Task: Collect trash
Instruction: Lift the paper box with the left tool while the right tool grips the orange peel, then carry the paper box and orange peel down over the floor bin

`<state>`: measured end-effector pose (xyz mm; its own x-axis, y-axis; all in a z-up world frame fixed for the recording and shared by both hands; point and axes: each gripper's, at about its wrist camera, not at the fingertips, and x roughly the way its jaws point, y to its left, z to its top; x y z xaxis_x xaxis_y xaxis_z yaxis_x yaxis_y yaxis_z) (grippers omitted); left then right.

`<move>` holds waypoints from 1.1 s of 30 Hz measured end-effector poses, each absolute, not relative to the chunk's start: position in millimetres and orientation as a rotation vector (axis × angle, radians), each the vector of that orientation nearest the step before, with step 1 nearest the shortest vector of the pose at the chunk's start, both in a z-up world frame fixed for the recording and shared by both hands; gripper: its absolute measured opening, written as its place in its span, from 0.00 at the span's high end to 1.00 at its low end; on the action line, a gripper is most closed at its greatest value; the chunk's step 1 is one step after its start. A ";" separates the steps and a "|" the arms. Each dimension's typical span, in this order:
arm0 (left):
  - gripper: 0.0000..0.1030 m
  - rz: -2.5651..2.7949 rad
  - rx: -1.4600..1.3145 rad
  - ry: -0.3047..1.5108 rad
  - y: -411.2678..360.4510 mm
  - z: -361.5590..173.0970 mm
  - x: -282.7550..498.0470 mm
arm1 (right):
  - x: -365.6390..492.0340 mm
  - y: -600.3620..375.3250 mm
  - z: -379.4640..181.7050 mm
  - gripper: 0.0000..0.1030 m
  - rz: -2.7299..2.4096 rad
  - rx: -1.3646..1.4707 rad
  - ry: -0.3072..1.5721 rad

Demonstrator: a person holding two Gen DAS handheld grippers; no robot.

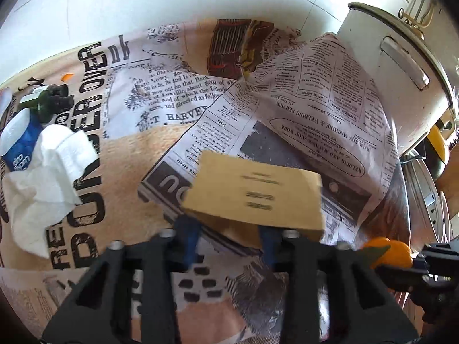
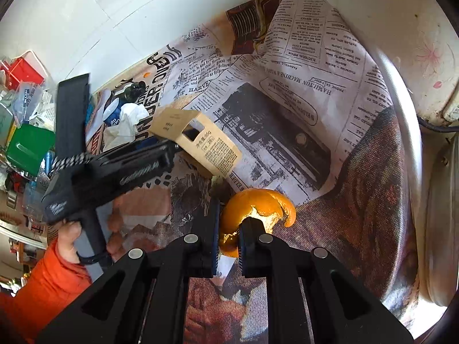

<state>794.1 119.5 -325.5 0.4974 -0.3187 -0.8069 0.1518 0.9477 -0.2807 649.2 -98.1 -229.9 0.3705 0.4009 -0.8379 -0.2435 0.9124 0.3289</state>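
Two handheld grippers work a desk [image 1: 137,149] draped in a newspaper-print cloth, each already carrying a piece of trash. The left gripper [image 1: 229,229] has its jaws pinching the near edge of a flat brown cardboard box [image 1: 255,192], which juts out ahead of the jaws toward the far side, its long axis running left to right across them. The right gripper [image 2: 229,246] has its jaws closed on an orange peel [image 2: 255,209], whose curled rim rises just beyond the fingertips.

What appears to remain lies at the far left: a crumpled white tissue [image 1: 48,169], a blue paper cup [image 1: 20,140] lying on its side against it, and a dark green bottle [image 1: 48,103] just beyond. The left gripper looks the nearer of the two to that cluster, though both sets of jaws are occupied and would seemingly need emptying first.

The left wrist view shows the box's printed top face and a large white pot [image 1: 401,71] at the far right, with the peel only at the frame's right edge. The right wrist view alone shows the box's side cut-out, the person's left hand [image 2: 71,238] in an orange sleeve gripping the tool, and a cluttered heap beyond the desk's left edge. No bin is visible in either view.
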 end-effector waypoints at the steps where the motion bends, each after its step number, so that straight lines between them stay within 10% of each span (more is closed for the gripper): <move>1: 0.84 -0.286 -0.191 1.012 118.9 -326.3 796.4 | 647.0 -100.8 -228.6 0.91 0.409 0.159 1.115; 8: 1.00 -0.188 -0.176 0.942 123.4 -304.5 790.6 | 637.3 -127.9 -215.2 0.91 0.352 0.189 1.086; 33: 1.00 0.169 -0.088 0.646 68.6 -126.0 569.4 | 534.3 -185.1 -86.0 0.91 0.566 0.082 0.743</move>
<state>569.4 68.6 -126.0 0.7853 0.1289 -0.6056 -0.1839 0.9825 -0.0293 534.3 -185.1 -86.0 0.5950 0.5152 -0.6169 -0.4588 0.8479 0.2656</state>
